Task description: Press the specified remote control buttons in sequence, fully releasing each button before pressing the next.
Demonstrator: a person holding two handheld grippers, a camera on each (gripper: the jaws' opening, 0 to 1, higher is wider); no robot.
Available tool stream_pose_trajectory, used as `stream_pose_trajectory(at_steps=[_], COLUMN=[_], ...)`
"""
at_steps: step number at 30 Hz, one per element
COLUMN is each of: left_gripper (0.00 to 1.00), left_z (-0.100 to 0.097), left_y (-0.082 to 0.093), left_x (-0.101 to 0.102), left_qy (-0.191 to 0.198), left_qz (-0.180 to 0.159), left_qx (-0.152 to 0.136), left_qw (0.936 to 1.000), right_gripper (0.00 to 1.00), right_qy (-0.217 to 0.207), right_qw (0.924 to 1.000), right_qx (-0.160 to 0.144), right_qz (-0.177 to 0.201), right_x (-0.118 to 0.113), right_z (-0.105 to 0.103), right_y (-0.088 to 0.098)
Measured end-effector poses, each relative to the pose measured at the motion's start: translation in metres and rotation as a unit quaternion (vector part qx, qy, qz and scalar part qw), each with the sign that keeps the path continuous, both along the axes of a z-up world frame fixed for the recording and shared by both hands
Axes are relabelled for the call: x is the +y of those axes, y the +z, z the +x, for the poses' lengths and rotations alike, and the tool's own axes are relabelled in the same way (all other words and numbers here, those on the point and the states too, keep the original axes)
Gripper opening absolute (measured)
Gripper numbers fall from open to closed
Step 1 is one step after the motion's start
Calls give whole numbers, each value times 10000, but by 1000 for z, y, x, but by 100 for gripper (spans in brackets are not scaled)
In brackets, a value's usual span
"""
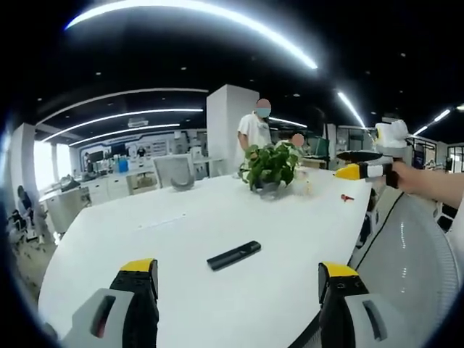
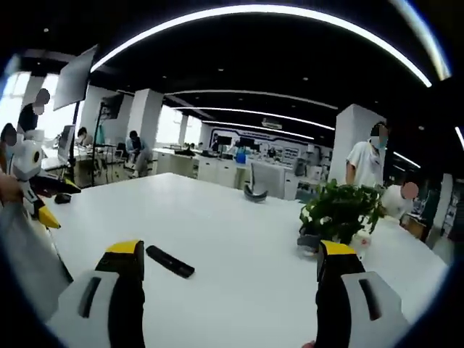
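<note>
**Two wide grippers, one remote lying between them on the counter**

Both grippers hover above the white counter [image 1: 239, 217] with their fingers spread wide and nothing held. The remote control [image 1: 233, 255] is a slim black bar lying flat on the counter, untouched. In the left gripper view it sits ahead of the left gripper [image 1: 239, 279], roughly centred between the fingers and a little beyond their yellow tips, its long axis running from near-left to far-right. In the right gripper view the remote control [image 2: 170, 261] lies just beside the left finger of the right gripper [image 2: 232, 261], left of centre, long axis slanting from far-left to near-right.

My judgement: the left gripper is the better lined up, since the remote falls between its fingers; the right one would need to shift left.

The right gripper [image 1: 366, 168] also appears at the far right of the left gripper view, held well above the counter edge. The buttons are too small to make out, so which end carries the targets cannot be told. A potted plant [image 1: 270, 165] stands far behind the remote.
</note>
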State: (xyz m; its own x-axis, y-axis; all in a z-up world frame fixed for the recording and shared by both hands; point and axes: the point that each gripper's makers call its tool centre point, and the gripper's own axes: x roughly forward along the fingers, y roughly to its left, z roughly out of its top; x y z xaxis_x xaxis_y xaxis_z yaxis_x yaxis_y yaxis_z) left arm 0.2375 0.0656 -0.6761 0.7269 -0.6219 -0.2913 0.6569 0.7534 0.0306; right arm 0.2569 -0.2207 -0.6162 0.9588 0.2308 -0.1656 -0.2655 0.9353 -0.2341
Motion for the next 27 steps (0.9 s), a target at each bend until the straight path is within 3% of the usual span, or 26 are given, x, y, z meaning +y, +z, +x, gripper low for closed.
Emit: stream_pose_trajectory(at_steps=[3, 6, 10, 16, 20, 27], left_gripper=[96, 96, 96, 96, 96, 96], left_z=[0, -1, 0, 2, 3, 7], left_y=[1, 1, 1, 4, 7, 10], left_x=[-1, -2, 0, 3, 5, 14], left_qy=[-33, -54, -14, 109, 168, 425], left_qz=[-4, -5, 20, 8, 119, 204], left_qx=[-23, -48, -61, -131, -269, -376], left_qw=[10000, 10000, 10000, 9999, 9994, 9982], right_gripper=[100, 99, 100, 100, 100, 100], right_qy=[-78, -267, -246, 48, 231, 400], right_qw=[10000, 9980, 9988, 9982, 9976, 9965], right_qx=[59, 204, 156, 538, 626, 661], right_qz=[16, 533, 403, 256, 159, 313], right_x=[-10, -16, -14, -2, 5, 9], right_z=[0, -2, 0, -2, -1, -3], right_y=[-10, -19, -19, -37, -41, -42])
